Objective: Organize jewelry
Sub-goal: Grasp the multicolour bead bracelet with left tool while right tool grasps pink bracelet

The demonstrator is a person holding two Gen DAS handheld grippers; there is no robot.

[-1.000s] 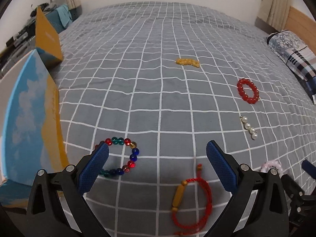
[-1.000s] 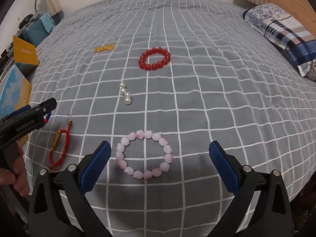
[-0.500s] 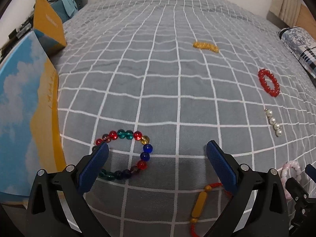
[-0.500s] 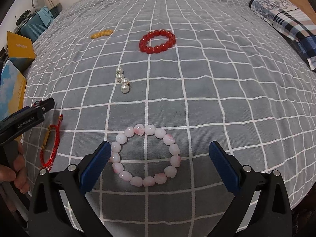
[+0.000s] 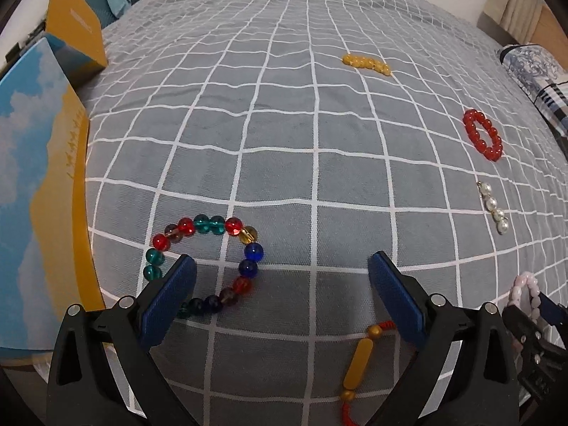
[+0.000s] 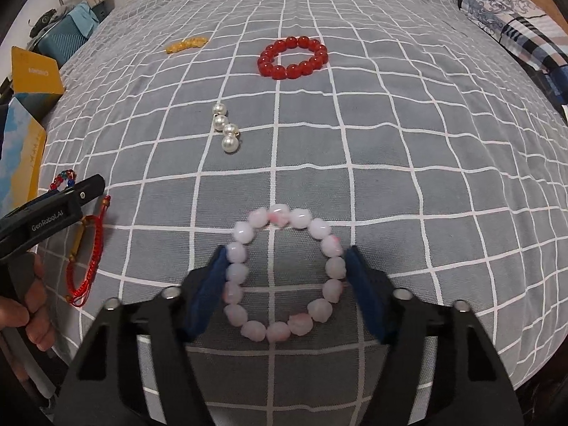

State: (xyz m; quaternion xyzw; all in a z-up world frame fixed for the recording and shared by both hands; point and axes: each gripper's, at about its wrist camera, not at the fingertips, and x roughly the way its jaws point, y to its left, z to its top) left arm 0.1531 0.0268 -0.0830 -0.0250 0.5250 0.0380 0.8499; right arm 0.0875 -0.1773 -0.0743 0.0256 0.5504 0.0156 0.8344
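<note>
Jewelry lies on a grey checked bedspread. My left gripper (image 5: 280, 284) is open; its left finger rests over a multicoloured glass bead bracelet (image 5: 245, 234). A red cord bracelet with a gold tube (image 5: 358, 358) lies below the right finger. My right gripper (image 6: 285, 277) has narrowed around a pink bead bracelet (image 6: 245, 230), its pads touching both sides of the ring. Farther off lie a pearl piece (image 6: 225, 127), a red bead bracelet (image 6: 293, 57) and a yellow bead piece (image 6: 186, 45).
A blue-and-yellow box (image 5: 39, 191) stands at the bed's left edge, with a smaller yellow box (image 5: 72, 32) behind it. A patterned pillow (image 6: 514, 25) lies at the far right. The left gripper's arm (image 6: 53, 213) shows at the left of the right wrist view.
My right gripper moved down and forward and closed in around the pink bracelet. My left gripper moved forward over the multicoloured bracelet and stayed open.
</note>
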